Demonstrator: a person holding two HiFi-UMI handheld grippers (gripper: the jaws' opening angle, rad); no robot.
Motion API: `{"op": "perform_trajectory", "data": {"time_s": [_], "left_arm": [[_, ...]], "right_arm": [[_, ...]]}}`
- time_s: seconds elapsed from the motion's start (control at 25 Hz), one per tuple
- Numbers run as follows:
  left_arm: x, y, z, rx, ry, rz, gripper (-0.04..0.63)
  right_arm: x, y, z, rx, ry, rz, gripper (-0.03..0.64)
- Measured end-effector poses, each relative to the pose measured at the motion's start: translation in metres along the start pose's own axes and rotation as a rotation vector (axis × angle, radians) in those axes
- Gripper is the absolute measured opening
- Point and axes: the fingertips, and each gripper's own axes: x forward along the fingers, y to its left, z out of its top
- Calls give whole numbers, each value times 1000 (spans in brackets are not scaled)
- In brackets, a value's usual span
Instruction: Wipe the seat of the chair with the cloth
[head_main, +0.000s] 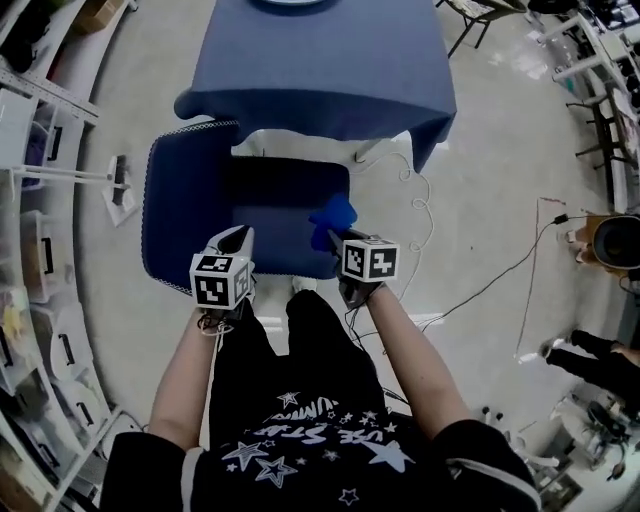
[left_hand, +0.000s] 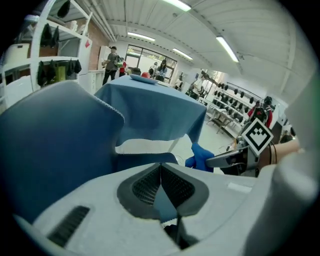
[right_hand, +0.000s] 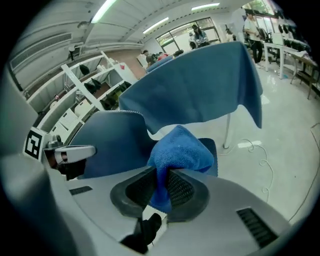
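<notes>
At the left of the head view, the chair's backrest is standing on edge. The seat is spreading rightward from it across the middle of the frame, below the cloth-covered table.

The left gripper is hovering at the seat's lower left edge. In its own view its jaws are pressing together with nothing between them, so it is idling empty.

Right of centre, the cloth is bunching in a bright blue wad over the seat's right side, and the right gripper is clamping it. The right gripper view is showing the jaws pinching a fold while the rest of the cloth is billowing past the tips. I am unable to tell whether the wad is touching the seat.

Most of the unwiped seat is lying leftward and onward from the cloth, so the stroke likely calls for the right hand, which is nearer. Both forearms are reaching forward from the lower frame, the right one angling inward.
</notes>
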Motion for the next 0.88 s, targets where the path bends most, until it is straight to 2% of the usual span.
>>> {"op": "perform_trajectory", "data": {"time_s": [0.2,0.36,0.56,0.8,0.88], "left_arm": [[26,22,-13,-82,8,81,20],[42,40,-29,-105,31,112,20],[64,53,-45,-153,33,127,20],[84,54,-48,-139,13,92,20],[88,59,-50,-142,10,88,21]], "right_arm": [[70,3,1,-101,119,71,54],[122,14,2,-110,156,146,54],[177,30,16,-148,169,215,54],[233,53,35,-237,124,269,54],[254,62,36,-296,125,278,54]]}}
